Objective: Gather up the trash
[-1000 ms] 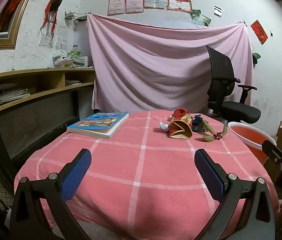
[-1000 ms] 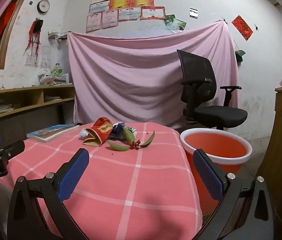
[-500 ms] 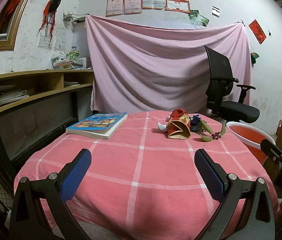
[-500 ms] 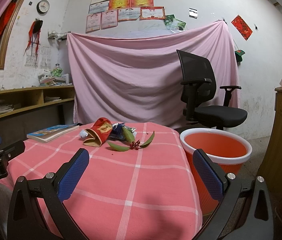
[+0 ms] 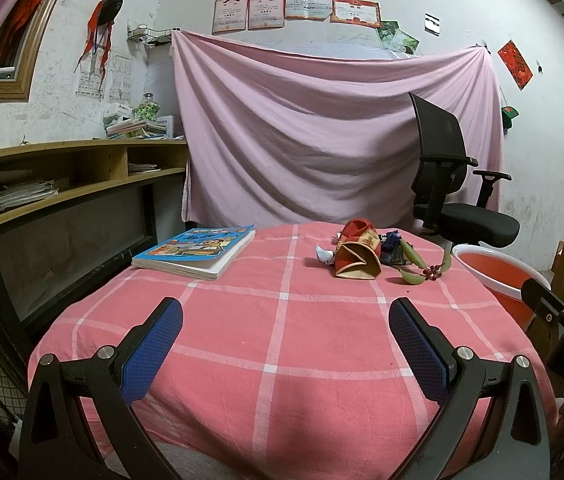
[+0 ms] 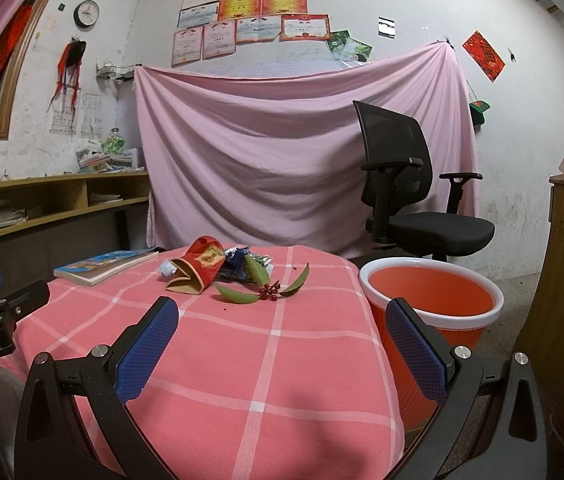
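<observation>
The left gripper [image 5: 285,334] hovers over the tabletop's near edge, jaws spread wide, holding nothing. The right gripper [image 6: 282,334] hangs over the near right edge, equally wide apart and empty. The trash lies in a pile toward the far right of the tabletop [image 5: 282,344]: a red carton [image 5: 358,256] on its side, crumpled wrappers [image 6: 237,264] behind it, and a leafy twig [image 6: 265,290] with red berries just beside it. A book [image 5: 195,250] rests at the far left edge. An orange bucket [image 6: 430,300] stands on the floor beside the right edge.
</observation>
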`<act>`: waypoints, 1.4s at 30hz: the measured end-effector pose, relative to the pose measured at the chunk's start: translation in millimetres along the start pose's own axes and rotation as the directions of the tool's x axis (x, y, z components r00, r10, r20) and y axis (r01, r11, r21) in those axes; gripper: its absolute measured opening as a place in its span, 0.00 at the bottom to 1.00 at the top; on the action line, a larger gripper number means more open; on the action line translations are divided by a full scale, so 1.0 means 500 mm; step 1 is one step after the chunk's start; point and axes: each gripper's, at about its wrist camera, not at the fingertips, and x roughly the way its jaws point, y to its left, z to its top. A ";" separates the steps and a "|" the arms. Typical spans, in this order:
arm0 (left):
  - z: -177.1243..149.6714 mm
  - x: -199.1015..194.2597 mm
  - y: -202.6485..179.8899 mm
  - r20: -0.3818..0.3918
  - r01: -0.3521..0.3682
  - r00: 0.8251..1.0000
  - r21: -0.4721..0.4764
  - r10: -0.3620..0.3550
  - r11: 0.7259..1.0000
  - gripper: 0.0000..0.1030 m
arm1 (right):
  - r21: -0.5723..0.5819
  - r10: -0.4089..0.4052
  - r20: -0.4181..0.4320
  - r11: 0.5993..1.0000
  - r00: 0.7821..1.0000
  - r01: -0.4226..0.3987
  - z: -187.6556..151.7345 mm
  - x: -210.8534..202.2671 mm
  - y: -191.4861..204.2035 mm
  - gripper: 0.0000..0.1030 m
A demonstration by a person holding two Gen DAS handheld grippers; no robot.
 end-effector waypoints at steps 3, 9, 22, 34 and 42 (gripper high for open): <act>0.000 0.000 0.000 0.001 0.000 1.000 -0.001 0.000 1.000 0.98 | 0.000 0.000 0.000 1.000 1.000 0.000 0.000 0.000 0.000 1.00; 0.000 0.000 0.000 -0.001 -0.001 1.000 0.000 0.001 1.000 0.98 | 0.000 -0.001 -0.001 1.000 1.000 0.001 0.000 0.000 0.000 1.00; 0.001 0.000 -0.001 -0.002 -0.001 1.000 0.000 0.001 1.000 0.98 | -0.002 -0.003 -0.001 1.000 1.000 0.003 0.002 -0.005 0.001 1.00; 0.001 -0.001 -0.001 -0.001 0.001 1.000 0.001 -0.001 1.000 0.98 | -0.002 -0.001 0.002 1.000 1.000 0.001 0.005 -0.007 0.003 1.00; 0.000 -0.002 -0.004 0.000 0.000 1.000 0.000 0.000 1.000 0.98 | 0.001 0.001 0.002 1.000 1.000 -0.001 0.006 -0.008 0.002 1.00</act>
